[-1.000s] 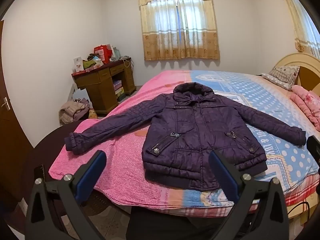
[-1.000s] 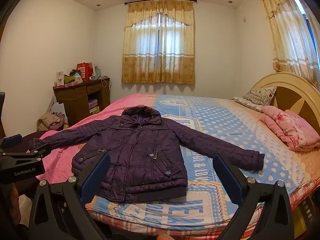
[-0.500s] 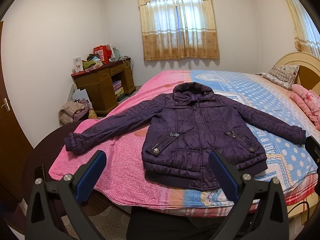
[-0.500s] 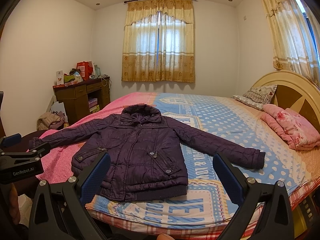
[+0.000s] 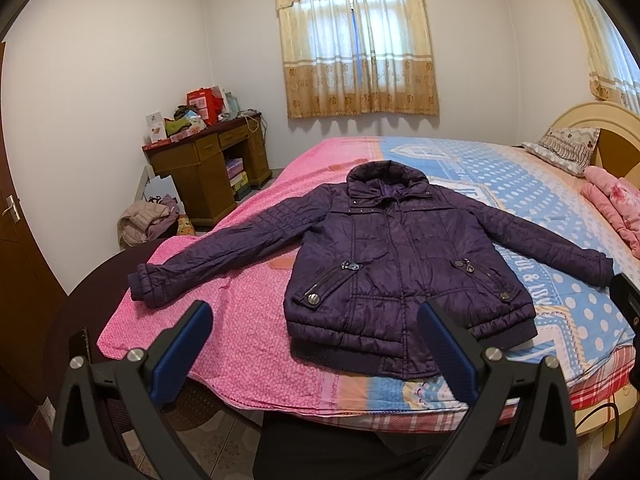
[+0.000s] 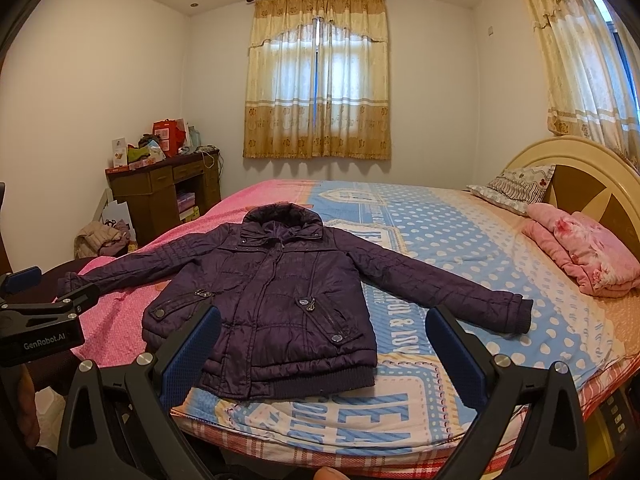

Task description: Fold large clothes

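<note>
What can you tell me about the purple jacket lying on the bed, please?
The purple jacket is a quilted, slightly shiny padded coat with a dark collar, ribbed hem and cuffs, snap studs and slanted zip pockets. It lies closed, front up and flat on the bed, both sleeves spread outward, collar toward the window. Only the bedcover touches it; neither gripper does.
</note>
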